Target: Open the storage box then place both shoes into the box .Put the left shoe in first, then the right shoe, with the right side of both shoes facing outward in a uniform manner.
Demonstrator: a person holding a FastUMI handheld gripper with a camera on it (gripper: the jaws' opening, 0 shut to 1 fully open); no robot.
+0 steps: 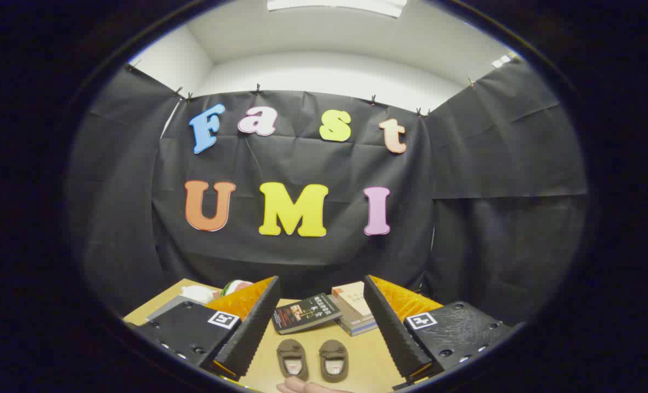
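Note:
Two small brown shoes lie side by side on the wooden table (367, 355), toes pointing away from me: the left shoe (293, 358) and the right shoe (334, 359). They sit between my fingers and a little ahead of them. My gripper (319, 292) is open, held above the table, its black ribbed fingers (250, 327) wide apart with nothing between the pads. A grey flat thing (166, 307), perhaps the storage box, is partly hidden behind my left finger.
A dark book (306, 313) lies beyond the shoes, and a stack of books (354, 314) sits to its right. A white and green object (215, 292) rests at the table's far left. A person's hand (302, 386) shows just below the shoes.

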